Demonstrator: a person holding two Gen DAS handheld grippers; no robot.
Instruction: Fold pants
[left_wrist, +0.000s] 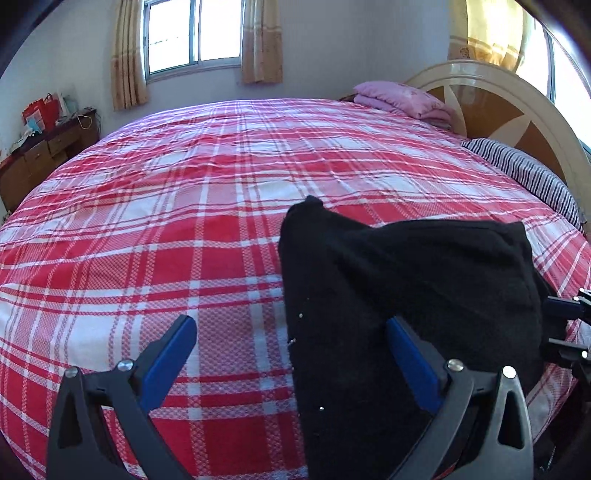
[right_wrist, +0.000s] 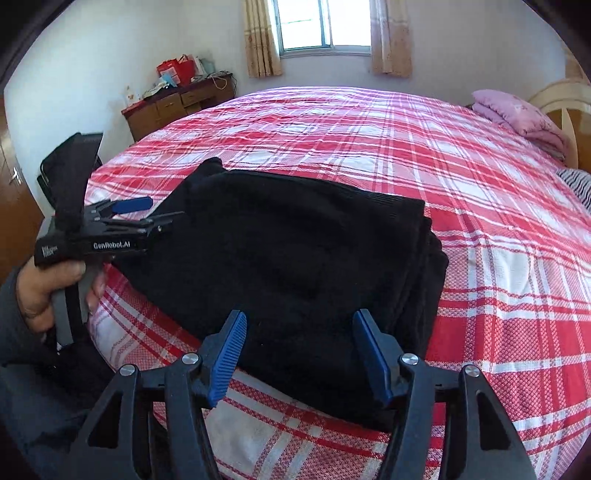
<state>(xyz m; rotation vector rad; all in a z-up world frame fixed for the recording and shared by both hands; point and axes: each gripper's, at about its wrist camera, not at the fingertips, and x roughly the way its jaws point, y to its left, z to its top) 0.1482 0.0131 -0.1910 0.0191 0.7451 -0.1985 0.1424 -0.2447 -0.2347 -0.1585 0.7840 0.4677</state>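
The black pants (right_wrist: 295, 258) lie folded in a thick bundle on the red plaid bed (right_wrist: 461, 184), near its front edge. In the left wrist view the pants (left_wrist: 406, 277) fill the lower right. My left gripper (left_wrist: 291, 332) is open, its right finger over the pants' left edge and its left finger over bare sheet. It also shows in the right wrist view (right_wrist: 147, 214) at the bundle's left side. My right gripper (right_wrist: 299, 328) is open and empty, just above the bundle's near edge. Its tips show in the left wrist view (left_wrist: 565, 325) at the right edge.
A pink folded blanket (left_wrist: 402, 99) and a striped pillow (left_wrist: 528, 173) lie by the cream headboard (left_wrist: 498, 110) at the far right. A wooden dresser (right_wrist: 177, 107) with red bags stands against the far wall beside the bed. A curtained window (right_wrist: 325, 26) is behind.
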